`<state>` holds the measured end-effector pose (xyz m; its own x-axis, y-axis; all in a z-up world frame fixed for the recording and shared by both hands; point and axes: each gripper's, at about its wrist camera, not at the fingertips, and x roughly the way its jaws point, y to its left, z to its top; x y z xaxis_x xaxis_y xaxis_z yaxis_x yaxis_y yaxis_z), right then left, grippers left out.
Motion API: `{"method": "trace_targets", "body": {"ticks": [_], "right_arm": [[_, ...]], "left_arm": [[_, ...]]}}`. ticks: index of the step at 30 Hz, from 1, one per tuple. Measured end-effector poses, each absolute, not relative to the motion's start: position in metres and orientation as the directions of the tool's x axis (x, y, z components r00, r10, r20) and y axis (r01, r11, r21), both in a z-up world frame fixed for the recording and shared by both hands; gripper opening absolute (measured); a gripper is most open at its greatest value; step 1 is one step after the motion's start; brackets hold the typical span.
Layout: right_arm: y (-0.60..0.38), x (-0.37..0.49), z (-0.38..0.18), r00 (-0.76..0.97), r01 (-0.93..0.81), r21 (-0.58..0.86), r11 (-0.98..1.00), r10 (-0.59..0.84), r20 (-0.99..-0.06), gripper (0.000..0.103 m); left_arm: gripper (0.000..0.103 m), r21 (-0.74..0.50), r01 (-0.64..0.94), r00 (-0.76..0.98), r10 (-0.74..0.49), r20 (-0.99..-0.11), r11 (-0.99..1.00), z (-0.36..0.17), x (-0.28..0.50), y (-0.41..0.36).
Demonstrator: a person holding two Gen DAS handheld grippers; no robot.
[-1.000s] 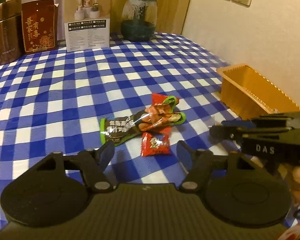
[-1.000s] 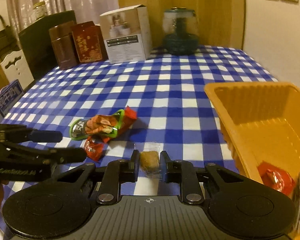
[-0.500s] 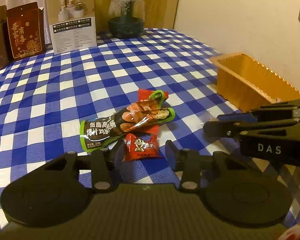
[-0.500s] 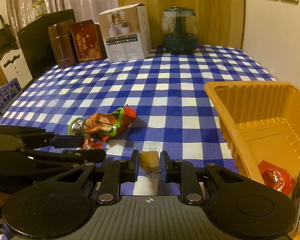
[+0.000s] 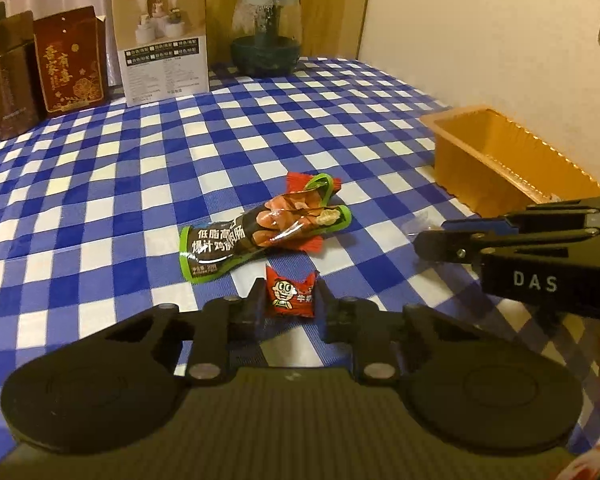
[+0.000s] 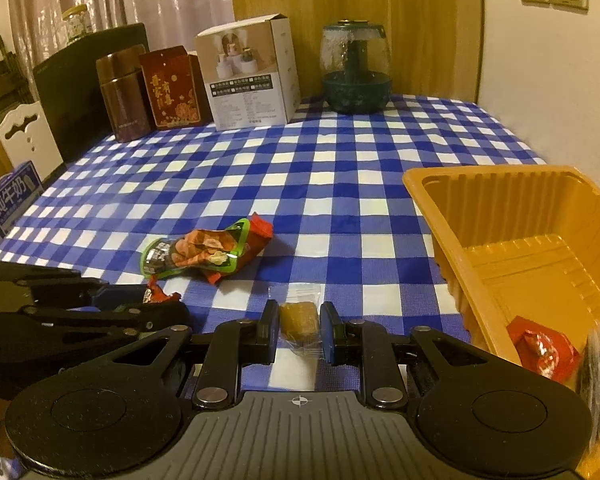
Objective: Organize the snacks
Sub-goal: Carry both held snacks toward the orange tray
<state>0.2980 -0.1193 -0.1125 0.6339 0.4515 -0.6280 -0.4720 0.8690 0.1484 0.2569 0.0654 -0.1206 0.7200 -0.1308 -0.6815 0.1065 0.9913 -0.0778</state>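
Observation:
A small red candy (image 5: 289, 300) with a cartoon face lies on the checked cloth. My left gripper (image 5: 290, 285) is closing on it and both pads press its sides. My right gripper (image 6: 299, 312) is shut on a brown snack (image 6: 298, 320) in a clear wrapper, low over the cloth. Just beyond lies a green-and-black sausage pack (image 5: 260, 236) on top of a red packet (image 5: 300, 180). The orange tray (image 6: 440, 208) stands to the right with a red candy (image 6: 540, 348) inside. The right gripper (image 5: 424, 240) also shows from the side in the left wrist view.
Along the table's far edge stand a white box (image 6: 252, 76), a red box (image 6: 174, 88), a brown tin (image 6: 122, 92) and a glass jar (image 6: 356, 68). A wall (image 5: 500, 40) runs close along the right side. A blue milk carton (image 6: 12, 196) sits at the left edge.
My left gripper came forward to the small red candy and its jaws drew in from wide apart onto it. The right gripper stayed shut on the brown snack.

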Motion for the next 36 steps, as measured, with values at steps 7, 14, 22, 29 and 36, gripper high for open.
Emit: {"method": "trace_targets", "body": {"ticks": [7,14,22,29,36], "right_arm": [[-0.123,0.257,-0.100,0.650,-0.449,0.163,0.879,0.446,-0.615,0.022],[-0.135,0.211,-0.085,0.669,-0.407,0.180,0.895,0.427,-0.609,0.022],[-0.156,0.164,-0.066,0.686,-0.373,0.206,0.905,0.419,-0.595,0.022],[-0.170,0.140,-0.050,0.701,-0.361,0.209,0.909,0.413,-0.582,0.022],[-0.176,0.123,-0.037,0.714,-0.360,0.212,0.908,0.415,-0.564,0.022]], "left_arm": [[0.021,-0.080,0.091,0.728,-0.122,-0.675,0.993,-0.101,0.224,0.058],[0.021,-0.112,0.056,0.740,-0.117,-0.663,0.992,-0.078,0.179,0.045],[0.021,-0.156,0.012,0.728,-0.115,-0.675,0.988,-0.063,0.131,0.027],[0.021,-0.169,-0.006,0.725,-0.112,-0.680,0.986,-0.055,0.103,0.014],[0.021,-0.166,0.003,0.733,-0.115,-0.671,0.986,-0.043,0.088,0.004]]}}
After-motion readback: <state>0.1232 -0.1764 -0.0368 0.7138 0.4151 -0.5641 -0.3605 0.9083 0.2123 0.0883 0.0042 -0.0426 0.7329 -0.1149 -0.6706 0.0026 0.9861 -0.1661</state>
